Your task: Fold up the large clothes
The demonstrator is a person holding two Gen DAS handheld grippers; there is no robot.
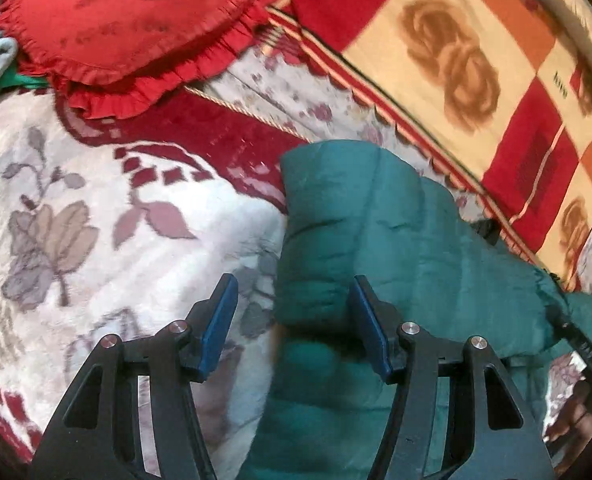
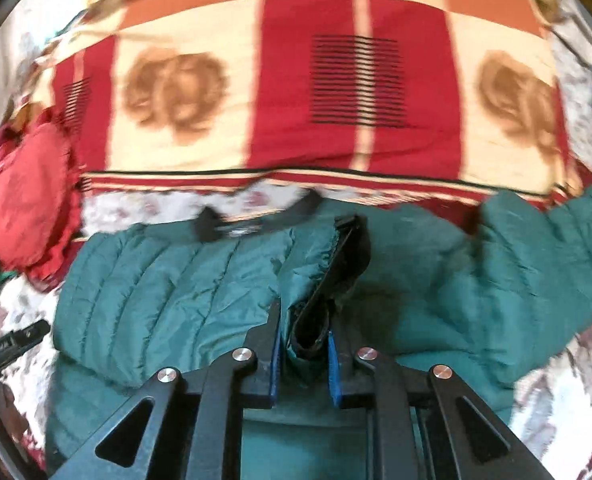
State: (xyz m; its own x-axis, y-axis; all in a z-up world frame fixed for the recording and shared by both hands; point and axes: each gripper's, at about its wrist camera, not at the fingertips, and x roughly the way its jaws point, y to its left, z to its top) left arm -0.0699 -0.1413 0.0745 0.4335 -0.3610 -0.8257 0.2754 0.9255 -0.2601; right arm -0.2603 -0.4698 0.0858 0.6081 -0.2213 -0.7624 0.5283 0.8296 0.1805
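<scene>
Early in the fold: jacket [image 2: 168,280] is lying spread on the bed [image 1: 96,240], one sleeve still flung out. Right gripper [image 2: 301,354] jaws are clamping the front edge; left gripper [image 1: 292,328] jaws are hanging open over the jacket's side, gripping nothing. Folds all pending.

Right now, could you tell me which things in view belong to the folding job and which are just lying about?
Belongs to the job:
green puffer jacket
right gripper, shut on the jacket's front edge
left gripper, open beside the jacket

Just lying about:
red frilled cushion
floral blanket
red and cream checked blanket
</scene>
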